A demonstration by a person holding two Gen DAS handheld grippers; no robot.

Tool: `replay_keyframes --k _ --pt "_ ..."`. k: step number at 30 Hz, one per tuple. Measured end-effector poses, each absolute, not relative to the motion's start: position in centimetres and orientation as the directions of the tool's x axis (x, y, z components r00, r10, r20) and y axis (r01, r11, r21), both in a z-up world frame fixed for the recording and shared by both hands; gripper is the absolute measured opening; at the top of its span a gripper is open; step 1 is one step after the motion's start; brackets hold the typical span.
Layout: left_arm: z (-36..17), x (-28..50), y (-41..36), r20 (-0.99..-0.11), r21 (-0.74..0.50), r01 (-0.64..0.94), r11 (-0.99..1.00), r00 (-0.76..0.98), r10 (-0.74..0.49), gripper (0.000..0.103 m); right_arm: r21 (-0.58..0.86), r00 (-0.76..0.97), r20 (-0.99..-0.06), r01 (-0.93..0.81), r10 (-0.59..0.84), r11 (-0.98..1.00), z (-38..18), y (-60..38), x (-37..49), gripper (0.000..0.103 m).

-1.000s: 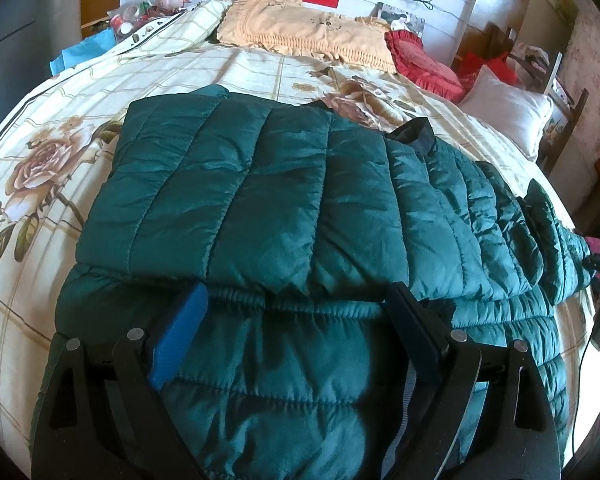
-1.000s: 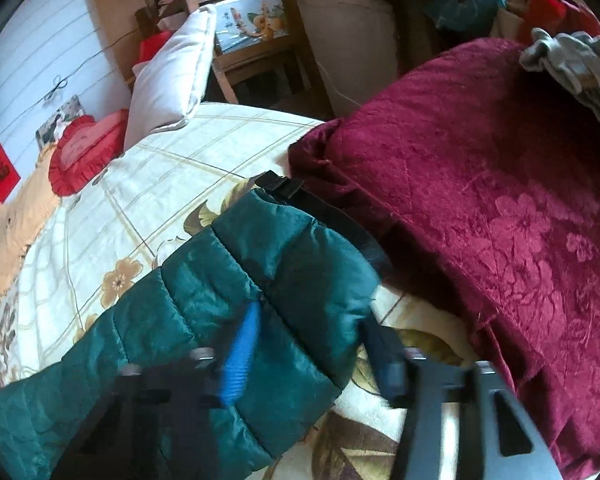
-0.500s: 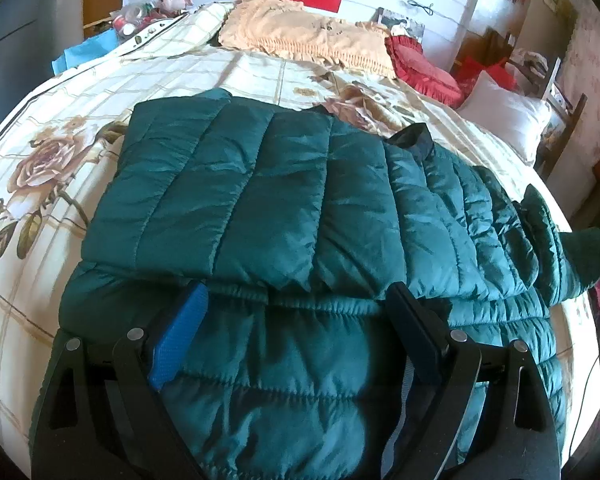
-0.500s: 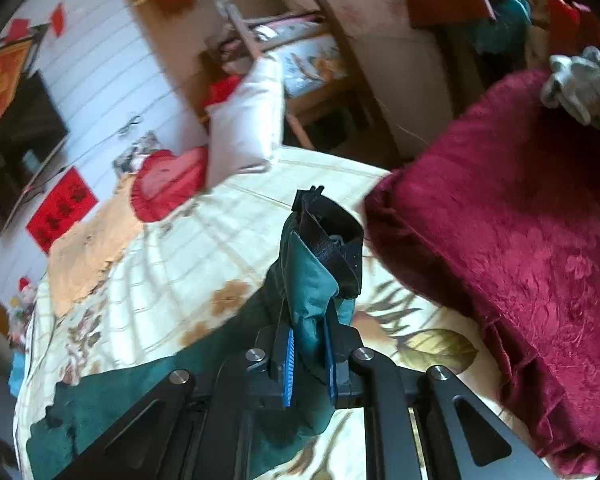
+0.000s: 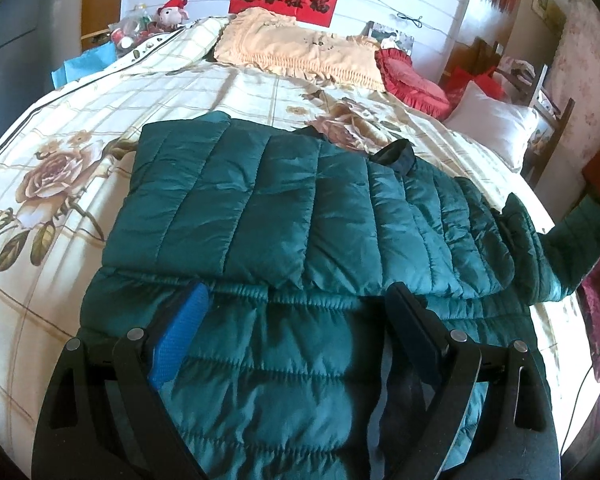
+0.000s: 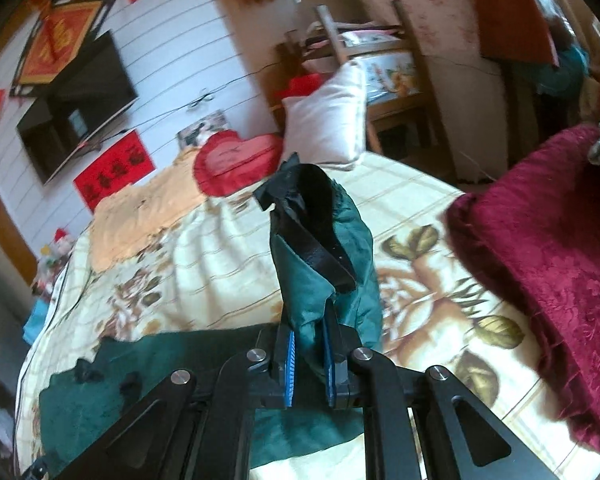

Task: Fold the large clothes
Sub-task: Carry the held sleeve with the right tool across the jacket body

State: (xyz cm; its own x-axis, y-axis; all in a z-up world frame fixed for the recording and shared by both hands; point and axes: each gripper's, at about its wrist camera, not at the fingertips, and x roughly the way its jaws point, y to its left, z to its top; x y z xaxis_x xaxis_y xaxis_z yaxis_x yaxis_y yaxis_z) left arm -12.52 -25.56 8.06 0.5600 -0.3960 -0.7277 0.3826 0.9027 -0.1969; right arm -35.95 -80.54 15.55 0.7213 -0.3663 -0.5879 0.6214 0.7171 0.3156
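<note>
A dark green quilted jacket (image 5: pixel 284 216) lies spread on the flowered bed sheet (image 5: pixel 60 168), one side folded over its body. My left gripper (image 5: pixel 296 312) hovers open just above the jacket's near hem, nothing between its fingers. The right gripper (image 6: pixel 310 354) is shut on the jacket's sleeve (image 6: pixel 320 256) near its black cuff (image 6: pixel 300 188) and holds it lifted off the bed. In the left wrist view that sleeve end (image 5: pixel 576 232) rises at the far right edge. The rest of the jacket (image 6: pixel 140 376) lies flat below the right gripper.
A dark red quilt (image 6: pixel 548 272) is heaped at the bed's right side. Pillows line the headboard: a peach one (image 5: pixel 300 56), a red heart cushion (image 6: pixel 236 160) and a white one (image 5: pixel 496 124). A wooden chair (image 6: pixel 380 60) stands beyond the bed.
My right gripper closed on the sleeve end and lifted it off the bed, tilting upward. The left gripper stayed open above the hem, rising only slightly.
</note>
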Motion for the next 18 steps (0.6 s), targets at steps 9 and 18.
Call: replay_keyframes --k 9,18 --pt "7.9 -12.7 -24.3 -0.732 -0.195 0.37 0.908 0.561 -0.386 0.091 0.269 0.737 -0.604 0.548 -0.304 0.792 15.9 -76.1 -34.0 0.011" --pt "8.2 -12.6 -23.6 -0.725 -0.209 0.354 0.912 0.57 -0.387 0.091 0.252 0.745 -0.625 0.474 -0.232 0.843 16.1 -72.5 -32.3 0.011"
